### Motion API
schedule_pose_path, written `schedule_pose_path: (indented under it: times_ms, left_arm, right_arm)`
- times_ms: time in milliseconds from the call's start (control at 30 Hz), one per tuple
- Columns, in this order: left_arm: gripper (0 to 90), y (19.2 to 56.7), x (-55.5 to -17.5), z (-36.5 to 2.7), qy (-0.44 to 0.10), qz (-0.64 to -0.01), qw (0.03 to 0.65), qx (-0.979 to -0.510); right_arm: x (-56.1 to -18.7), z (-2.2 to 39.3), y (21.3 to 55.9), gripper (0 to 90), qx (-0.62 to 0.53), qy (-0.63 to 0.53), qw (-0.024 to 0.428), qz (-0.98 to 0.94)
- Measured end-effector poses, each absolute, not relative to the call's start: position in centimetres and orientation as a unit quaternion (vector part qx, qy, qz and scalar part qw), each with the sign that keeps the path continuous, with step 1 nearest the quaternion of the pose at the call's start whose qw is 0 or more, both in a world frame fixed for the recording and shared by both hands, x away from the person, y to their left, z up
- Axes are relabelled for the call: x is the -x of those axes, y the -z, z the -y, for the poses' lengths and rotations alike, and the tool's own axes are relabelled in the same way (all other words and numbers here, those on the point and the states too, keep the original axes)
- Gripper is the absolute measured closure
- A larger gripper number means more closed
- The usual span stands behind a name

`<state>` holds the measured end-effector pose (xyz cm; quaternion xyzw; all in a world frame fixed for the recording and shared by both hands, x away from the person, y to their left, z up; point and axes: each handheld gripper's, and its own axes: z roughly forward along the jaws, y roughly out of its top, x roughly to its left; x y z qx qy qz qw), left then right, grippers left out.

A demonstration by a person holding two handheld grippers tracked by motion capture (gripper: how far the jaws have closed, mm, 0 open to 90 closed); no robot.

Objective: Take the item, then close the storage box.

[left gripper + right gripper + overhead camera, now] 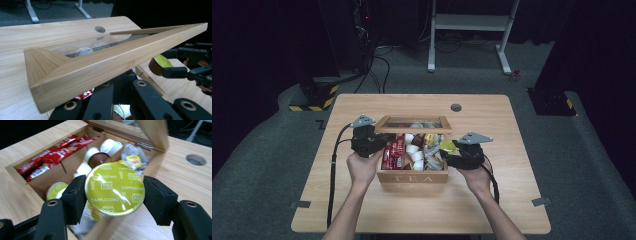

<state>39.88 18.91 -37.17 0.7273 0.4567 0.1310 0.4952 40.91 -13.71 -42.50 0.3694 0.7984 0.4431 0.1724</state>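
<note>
I'm propping the tea box lid (110, 62) up with my left gripper (368, 142), jaws clenched beneath it. My right gripper (114, 191) is clamping a Cappuccino capsule (115, 188) at the box's (412, 176) right edge. Next, I judge: carrying it clear and setting it on the table (512, 190).

Red sachets (393, 151) and white capsules (414, 153) sit on the wooden table (362, 205).

capsule (115, 188) above box (412, 177), lid (100, 65) behind
</note>
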Motion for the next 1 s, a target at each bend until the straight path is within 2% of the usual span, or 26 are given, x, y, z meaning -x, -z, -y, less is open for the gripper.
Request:
schedule_pose_path:
  times_ms: [600,1000]
  left_arm:
    - [90.0,37.2,-39.7,-19.0,-0.132,-0.454,0.493,-0.731]
    - [90.0,37.6,-39.4,-19.0,-0.131,-0.449,0.495,-0.732]
  right_arm:
    - [-40.6,19.0,43.1,38.2,-0.419,-0.439,0.189,-0.772]
    - [-40.6,20.9,43.4,38.2,-0.440,-0.422,0.200,-0.767]
